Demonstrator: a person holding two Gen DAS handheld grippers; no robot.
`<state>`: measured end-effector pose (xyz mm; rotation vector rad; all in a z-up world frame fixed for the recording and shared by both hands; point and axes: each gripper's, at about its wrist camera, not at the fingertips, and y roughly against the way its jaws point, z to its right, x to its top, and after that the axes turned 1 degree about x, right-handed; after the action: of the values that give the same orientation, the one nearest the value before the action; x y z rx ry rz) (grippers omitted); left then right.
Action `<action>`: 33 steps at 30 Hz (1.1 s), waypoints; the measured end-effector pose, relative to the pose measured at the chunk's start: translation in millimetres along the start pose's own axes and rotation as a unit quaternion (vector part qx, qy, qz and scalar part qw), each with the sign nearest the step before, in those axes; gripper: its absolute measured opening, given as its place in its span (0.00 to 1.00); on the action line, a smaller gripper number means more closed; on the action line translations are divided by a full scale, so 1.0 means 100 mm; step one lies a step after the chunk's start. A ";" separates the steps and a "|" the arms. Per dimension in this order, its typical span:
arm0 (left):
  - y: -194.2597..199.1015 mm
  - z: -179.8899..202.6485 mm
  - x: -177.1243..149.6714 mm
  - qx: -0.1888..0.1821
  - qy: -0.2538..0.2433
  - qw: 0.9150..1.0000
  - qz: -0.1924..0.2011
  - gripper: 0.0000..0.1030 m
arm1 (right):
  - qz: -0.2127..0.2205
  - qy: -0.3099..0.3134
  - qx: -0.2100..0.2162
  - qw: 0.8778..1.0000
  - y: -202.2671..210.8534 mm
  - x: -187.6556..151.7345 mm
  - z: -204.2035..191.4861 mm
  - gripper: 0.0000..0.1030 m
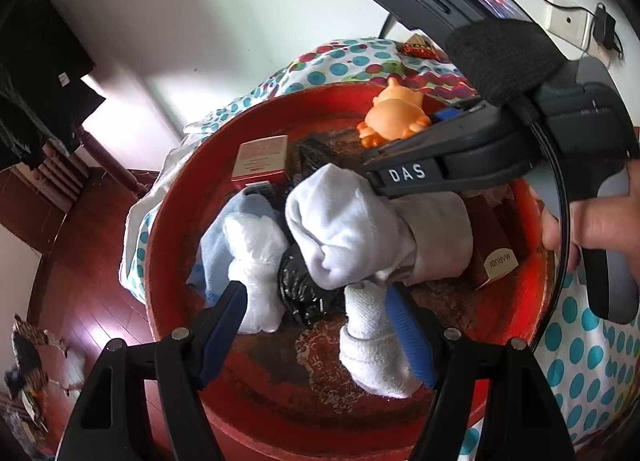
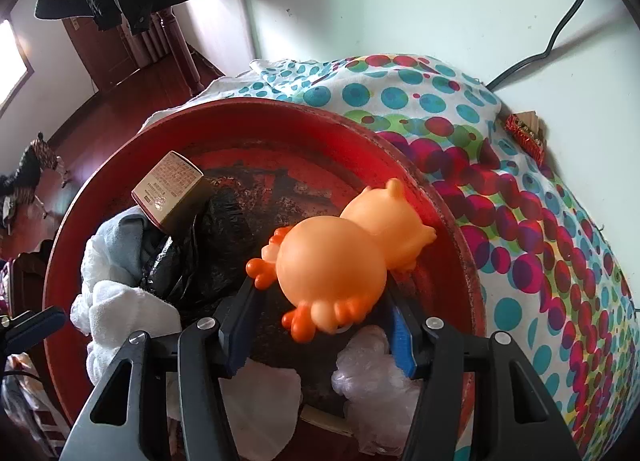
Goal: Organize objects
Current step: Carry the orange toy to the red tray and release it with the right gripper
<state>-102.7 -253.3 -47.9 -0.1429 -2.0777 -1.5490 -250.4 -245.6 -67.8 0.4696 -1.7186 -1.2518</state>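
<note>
A round red tray (image 1: 176, 197) holds a pile of things: white socks (image 1: 344, 229), a clear plastic bag (image 1: 256, 261), a black plastic bag (image 1: 300, 285), small boxes (image 1: 262, 161) and an orange rubber toy (image 1: 396, 113). My left gripper (image 1: 316, 325) is open above the pile, its fingers on either side of the bags and a white sock (image 1: 372, 349). My right gripper (image 2: 324, 325) has its jaws around the orange toy (image 2: 332, 257), touching its sides, near the tray's far rim (image 2: 440, 197). The right gripper also shows in the left wrist view (image 1: 376, 149).
The tray sits on a cloth with coloured dots (image 2: 540, 221). A red snack packet (image 2: 524, 137) lies on the cloth by the white wall. A tan box (image 2: 172, 189) leans on the pile. A brown box (image 1: 492, 257) lies at the tray's right. Wooden floor (image 1: 80, 261) lies to the left.
</note>
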 end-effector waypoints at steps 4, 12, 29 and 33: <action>-0.03 0.05 0.01 -0.003 -0.008 1.000 -0.003 0.72 | 0.005 -0.002 -0.010 1.000 0.03 0.01 0.02 0.70; -0.02 0.13 -0.01 -0.010 -0.021 1.000 -0.006 0.72 | 0.026 -0.027 -0.012 0.999 0.29 0.00 0.09 0.89; 0.06 0.27 -0.03 -0.024 -0.037 0.999 -0.005 0.72 | 0.014 -0.143 -0.119 0.982 1.28 -0.87 0.79 1.00; 0.06 0.30 -0.03 -0.021 -0.038 0.999 -0.006 0.72 | -0.010 -0.142 -0.127 0.982 1.29 -1.20 0.74 1.00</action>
<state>-108.8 -222.9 -49.8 -0.2082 -2.1093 -1.6177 -226.2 -64.8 -11.3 0.1611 -1.7555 -1.5882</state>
